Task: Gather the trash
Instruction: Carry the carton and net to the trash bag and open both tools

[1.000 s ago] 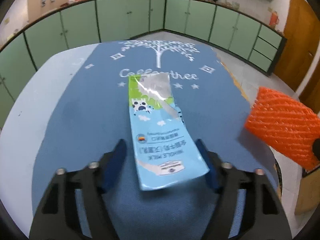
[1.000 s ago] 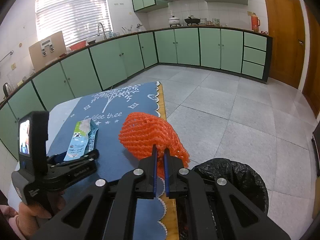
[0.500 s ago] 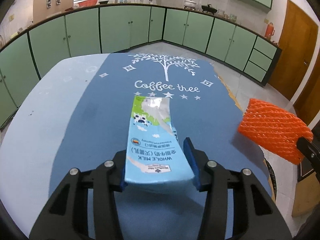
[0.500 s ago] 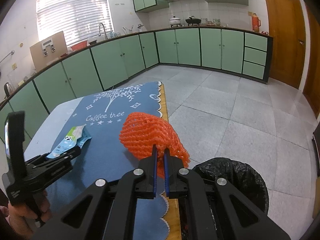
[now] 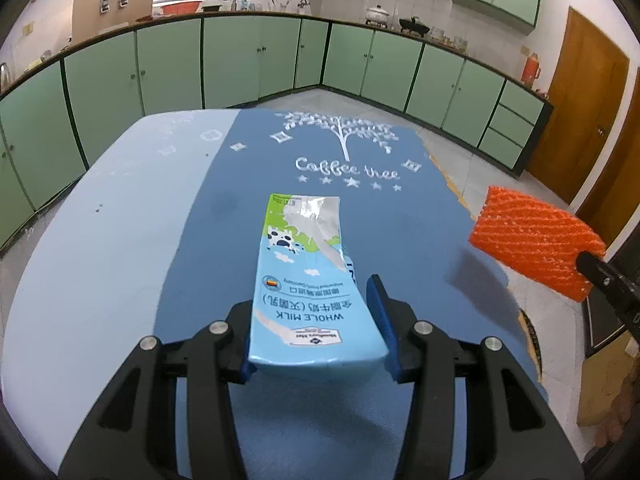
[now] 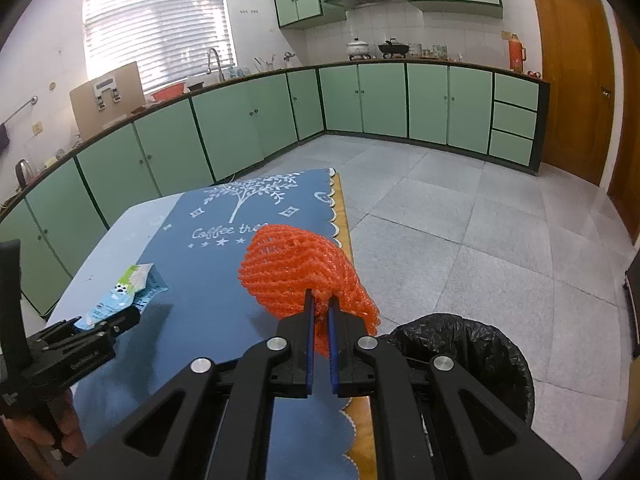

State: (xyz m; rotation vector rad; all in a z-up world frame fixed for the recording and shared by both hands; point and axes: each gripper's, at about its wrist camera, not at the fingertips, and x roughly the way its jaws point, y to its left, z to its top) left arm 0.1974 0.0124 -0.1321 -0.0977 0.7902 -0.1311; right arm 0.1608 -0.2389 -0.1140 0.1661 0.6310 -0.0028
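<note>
Flattened light-blue milk carton [image 5: 308, 280], top torn open, clamped in left claw [image 5: 316, 336] above the blue-clothed counter [image 5: 120, 240]. Right claw [image 6: 319, 316] pinched nearly closed on orange foam net [image 6: 296, 268]. Only the right view shows the black-lined bin [image 6: 472, 344].

Our left gripper [image 5: 316, 320] points forward and down, its blue-padded jaws partway apart and clamped on the sides of a flattened milk carton [image 5: 308, 280]. Our right gripper [image 6: 320, 312] also tilts down, jaws nearly together, pinching an orange foam net [image 6: 296, 268]. Our left hand [image 6: 60, 432] grips its handle.
</note>
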